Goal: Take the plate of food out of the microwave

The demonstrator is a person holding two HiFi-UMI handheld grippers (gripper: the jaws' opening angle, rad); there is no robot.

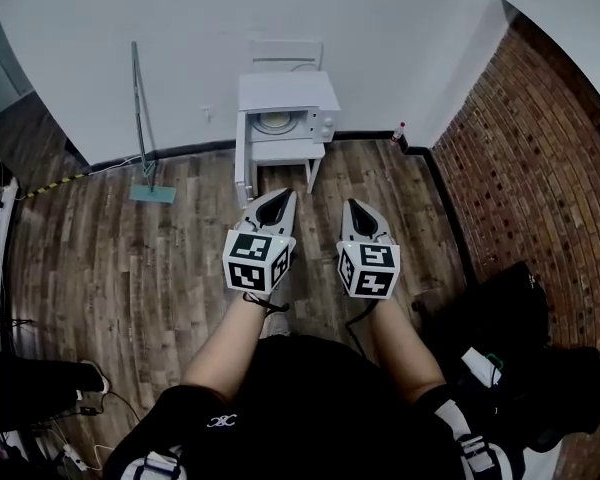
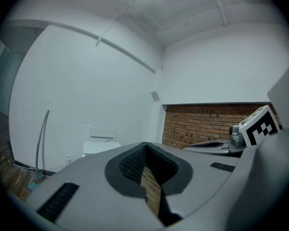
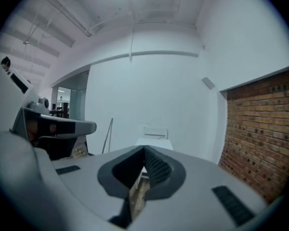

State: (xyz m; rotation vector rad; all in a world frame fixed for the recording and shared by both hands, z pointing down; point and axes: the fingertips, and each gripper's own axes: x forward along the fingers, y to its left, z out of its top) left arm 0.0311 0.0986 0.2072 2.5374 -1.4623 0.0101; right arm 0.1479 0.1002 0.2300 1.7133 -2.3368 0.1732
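A white microwave [image 1: 285, 103] stands on a small white table [image 1: 285, 153] against the far wall, well ahead of me. Its door [image 1: 242, 163] hangs open to the left, and a round plate [image 1: 277, 122] shows inside the cavity. My left gripper [image 1: 280, 200] and right gripper [image 1: 355, 206] are held side by side over the wooden floor, short of the table and pointing at it. Both are shut with nothing between the jaws. In the left gripper view, the microwave [image 2: 100, 147] lies beyond the closed left gripper [image 2: 144, 144]. The right gripper view shows the right gripper [image 3: 144, 149] aimed at the microwave [image 3: 154, 142].
A thin pole [image 1: 138, 108] on a teal base [image 1: 152, 194] stands left of the table. A brick wall [image 1: 540, 138] runs along the right, with a small bottle [image 1: 398, 134] in the corner. A black bag [image 1: 520, 308] lies at my right; cables [image 1: 75, 453] lie at lower left.
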